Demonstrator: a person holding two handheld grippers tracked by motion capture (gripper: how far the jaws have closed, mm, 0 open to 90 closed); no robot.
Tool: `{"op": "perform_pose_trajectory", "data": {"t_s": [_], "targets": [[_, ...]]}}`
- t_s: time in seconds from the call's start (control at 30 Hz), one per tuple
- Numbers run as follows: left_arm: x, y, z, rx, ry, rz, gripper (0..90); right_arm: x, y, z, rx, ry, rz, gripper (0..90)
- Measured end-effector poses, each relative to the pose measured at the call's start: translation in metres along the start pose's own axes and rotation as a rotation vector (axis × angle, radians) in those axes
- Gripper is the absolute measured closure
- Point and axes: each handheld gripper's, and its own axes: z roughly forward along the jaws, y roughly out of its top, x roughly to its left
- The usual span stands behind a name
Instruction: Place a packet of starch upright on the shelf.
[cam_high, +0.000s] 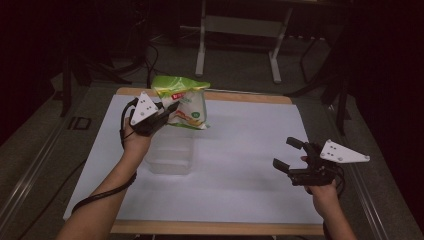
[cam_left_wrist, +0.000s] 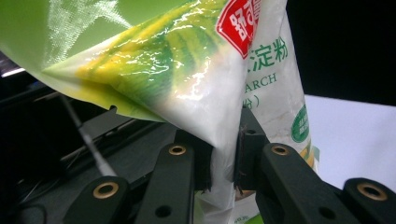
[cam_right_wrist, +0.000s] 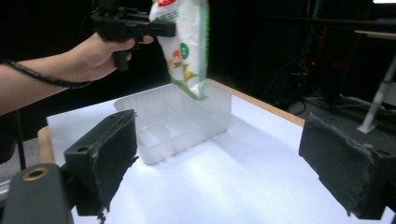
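Observation:
A green and white starch bag (cam_high: 186, 102) hangs in the air above the far end of a clear plastic tub (cam_high: 171, 152) on the white table. My left gripper (cam_high: 169, 111) is shut on the bag's side; in the left gripper view its pads (cam_left_wrist: 244, 154) pinch the white film of the bag (cam_left_wrist: 187, 70). In the right gripper view the bag (cam_right_wrist: 187, 46) dangles over the tub (cam_right_wrist: 177, 119). My right gripper (cam_high: 289, 153) stands open at the right of the table, nothing between its pads (cam_right_wrist: 109, 154).
The white table top (cam_high: 240, 150) has a wooden edge front and back. A metal stand (cam_high: 240, 30) rises on the dark floor behind the table. Open table lies between the tub and my right gripper.

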Motion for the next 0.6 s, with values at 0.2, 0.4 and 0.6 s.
{"op": "perform_pose_trajectory", "data": {"t_s": [0.2, 0.4, 0.6], "targets": [[0.010, -0.016, 0.002, 0.014, 0.027, -0.037, 80.2, -0.004, -0.007, 0.000, 0.008, -0.023, 0.010, 13.8], [0.016, -0.038, 0.006, 0.052, 0.058, -0.047, 80.2, -0.008, -0.015, 0.000, 0.017, -0.023, 0.032, 13.8], [0.016, -0.052, 0.009, 0.093, 0.057, -0.055, 80.1, -0.012, -0.020, -0.001, 0.020, -0.028, 0.052, 13.8]]}}
